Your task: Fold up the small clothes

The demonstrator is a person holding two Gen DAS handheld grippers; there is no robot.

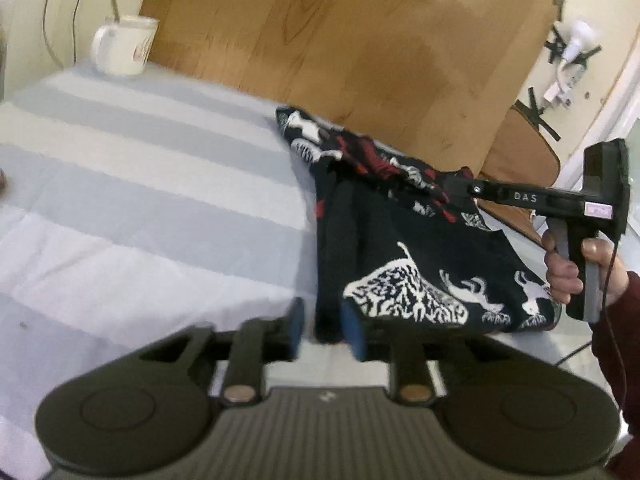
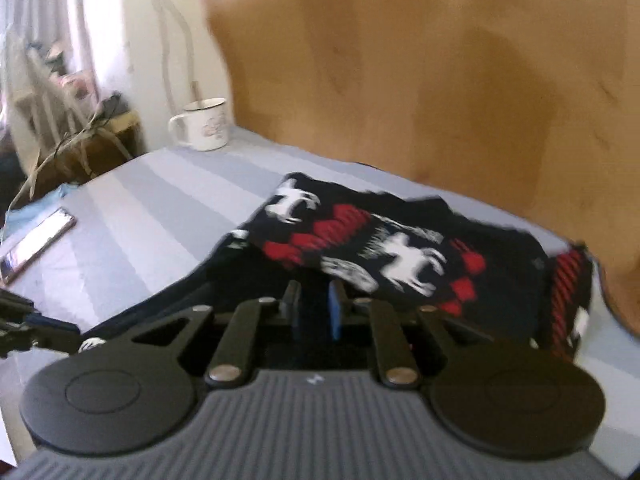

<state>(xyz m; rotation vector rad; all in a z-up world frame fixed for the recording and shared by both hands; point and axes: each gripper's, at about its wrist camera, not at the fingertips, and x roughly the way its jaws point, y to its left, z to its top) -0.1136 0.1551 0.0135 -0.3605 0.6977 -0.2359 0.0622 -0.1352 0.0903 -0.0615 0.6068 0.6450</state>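
A dark patterned garment [image 1: 404, 248], black with white animal and tree figures and red patches, is found partly bunched on the right portion of the tabletop [image 1: 140, 168], which is covered by a pale blue-and-white striped cloth. The left gripper [image 1: 326, 330] is seen at the garment's near edge; a dark fold of the fabric is caught between its blue pads [image 1: 352, 328], and the jaws are drawn in on that fold. The right gripper [image 1: 452, 190] is recorded in the left wrist view as entering from the right, held in a hand [image 1: 568, 272] with a dark red sleeve; its tip is buried in the raised, crumpled upper part of the garment. In the right wrist view the right gripper [image 2: 314, 312] is shown with the jaws close together, a narrow gap remaining between the blue pads [image 2: 334, 312]; the garment [image 2: 400, 248] is draped directly over and ahead of them, but whether fabric is actually pinched cannot be told, the frame being blurred. A white mug [image 1: 124, 46] is listed at the far left corner of the tabletop, well apart from the garment. A wooden board [image 1: 340, 40] stands behind the tabletop. A flat reflective object [image 2: 36, 246] lies at the left edge in the right wrist view.
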